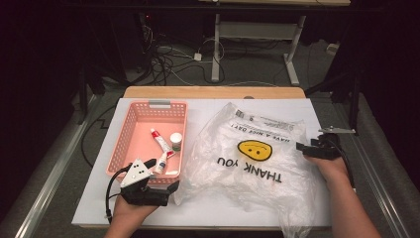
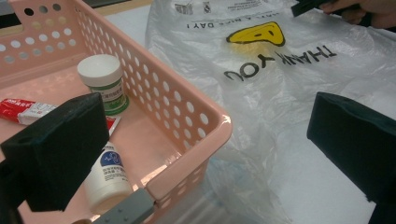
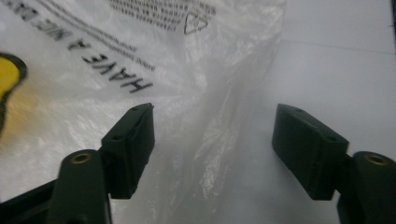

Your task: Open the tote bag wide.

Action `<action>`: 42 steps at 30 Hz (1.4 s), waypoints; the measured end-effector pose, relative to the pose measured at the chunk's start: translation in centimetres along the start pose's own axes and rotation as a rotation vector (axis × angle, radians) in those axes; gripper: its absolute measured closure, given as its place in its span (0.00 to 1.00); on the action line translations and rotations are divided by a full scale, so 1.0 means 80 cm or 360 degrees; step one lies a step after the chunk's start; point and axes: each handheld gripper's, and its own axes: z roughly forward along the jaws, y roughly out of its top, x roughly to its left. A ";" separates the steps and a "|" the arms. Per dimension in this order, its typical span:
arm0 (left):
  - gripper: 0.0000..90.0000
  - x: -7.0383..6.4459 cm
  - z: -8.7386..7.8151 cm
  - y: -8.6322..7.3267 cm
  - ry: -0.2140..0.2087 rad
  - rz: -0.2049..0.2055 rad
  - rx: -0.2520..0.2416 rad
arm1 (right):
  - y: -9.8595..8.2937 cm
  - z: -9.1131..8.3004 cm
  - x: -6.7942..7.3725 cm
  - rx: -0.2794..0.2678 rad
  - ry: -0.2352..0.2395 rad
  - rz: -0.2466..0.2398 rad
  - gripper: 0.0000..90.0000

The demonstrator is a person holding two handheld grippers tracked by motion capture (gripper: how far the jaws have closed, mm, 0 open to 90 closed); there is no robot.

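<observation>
A clear plastic bag (image 1: 252, 153) printed with a yellow smiley face and "THANK YOU" lies spread flat on a white table (image 1: 208, 210), just right of a pink basket (image 1: 130, 130). The right gripper (image 3: 212, 144) sits at the bag's right edge, jaws spread wide over a fold of plastic, gripping nothing. The left gripper (image 2: 205, 154) waits at the basket's near right corner, beside the bag, jaws wide apart and empty. The basket holds a red tube (image 1: 159, 139), a white-capped jar (image 1: 176, 140) and a small white bottle (image 1: 162, 162).
</observation>
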 end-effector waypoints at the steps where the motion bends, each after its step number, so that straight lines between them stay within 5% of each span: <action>1: 0.00 0.000 0.001 0.000 -0.0016 -0.0003 0.0004 | 0.000 0.001 0.003 -0.0011 -0.0022 -0.0052 0.46; 4: 0.00 -0.003 0.002 0.000 -0.0016 0.0028 0.0000 | -0.001 -0.001 0.006 -0.0012 0.0011 -0.0120 0.68; 5: 0.00 -0.004 0.003 0.001 -0.0020 0.0027 0.0000 | -0.003 -0.003 0.009 -0.0011 0.0020 -0.0150 0.83; 9: 0.00 -0.003 0.003 0.001 -0.0041 0.0009 -0.0003 | -0.005 -0.004 0.012 0.0000 0.0123 -0.0169 1.00; 13: 0.00 -0.003 0.002 -0.001 -0.0041 0.0004 -0.0007 | -0.003 -0.006 0.020 -0.0015 0.0136 -0.0229 1.00; 20: 0.00 -0.003 0.001 0.002 -0.0045 0.0019 -0.0026 | 0.032 -0.009 -0.002 -0.0146 0.0009 -0.0054 1.00; 25: 0.00 0.006 0.001 0.009 -0.0054 -0.0034 -0.0073 | 0.042 -0.012 -0.030 -0.0216 -0.0140 0.0040 1.00; 30: 0.00 0.009 -0.002 0.011 -0.0035 -0.0033 -0.0094 | 0.020 -0.030 -0.059 -0.0259 -0.0229 0.0170 1.00; 34: 0.00 0.010 0.001 0.007 -0.0064 -0.0053 -0.0066 | -0.008 -0.050 -0.065 -0.0251 -0.0255 0.0168 1.00; 42: 0.00 0.007 0.001 0.004 -0.0060 -0.0057 -0.0045 | -0.067 -0.100 -0.029 -0.0268 -0.0263 0.0082 0.94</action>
